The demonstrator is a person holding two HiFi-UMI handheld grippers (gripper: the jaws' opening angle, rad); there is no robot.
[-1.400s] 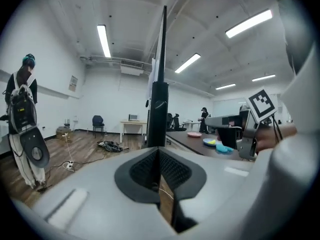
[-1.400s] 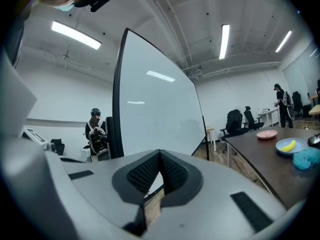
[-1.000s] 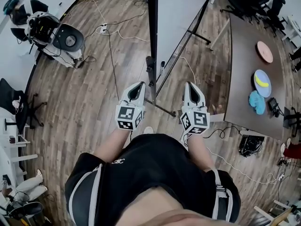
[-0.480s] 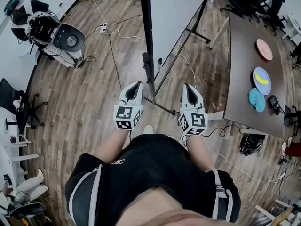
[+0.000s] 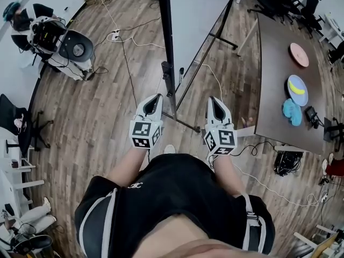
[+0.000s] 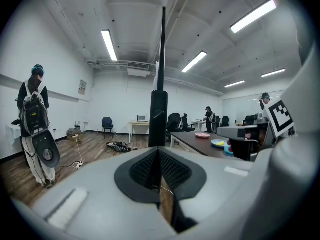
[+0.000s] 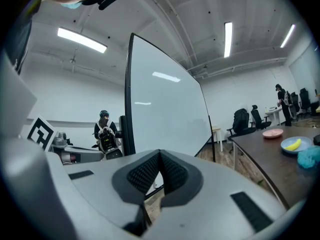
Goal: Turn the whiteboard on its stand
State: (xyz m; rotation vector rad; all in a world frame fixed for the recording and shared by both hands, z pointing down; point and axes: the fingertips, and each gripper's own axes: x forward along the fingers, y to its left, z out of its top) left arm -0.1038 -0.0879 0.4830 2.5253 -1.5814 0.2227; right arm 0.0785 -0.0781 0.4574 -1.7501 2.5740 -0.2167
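Observation:
The whiteboard (image 5: 201, 9) stands on a black wheeled stand, edge-on ahead of me, with its black side post (image 5: 167, 79) between the two grippers. My left gripper (image 5: 154, 102) is held just left of the post, jaws shut on nothing. In the left gripper view the post (image 6: 159, 114) rises straight beyond the shut left gripper (image 6: 159, 151). My right gripper (image 5: 216, 103) hovers to the right of the post, facing the white surface, apart from it. In the right gripper view the whiteboard (image 7: 165, 109) fills the middle behind the shut, empty right gripper (image 7: 160, 155).
The stand's foot bar (image 5: 185, 123) lies on the wooden floor between my grippers. A dark table (image 5: 279, 85) at right carries a pink plate (image 5: 299, 54), a blue plate (image 5: 298, 90) and a blue cloth (image 5: 293, 112). Cables (image 5: 126, 52) cross the floor. A person with equipment (image 5: 48, 34) stands far left.
In the head view the whiteboard's near edge and post now sit slightly further left. Both grippers have hardly moved and stay shut.

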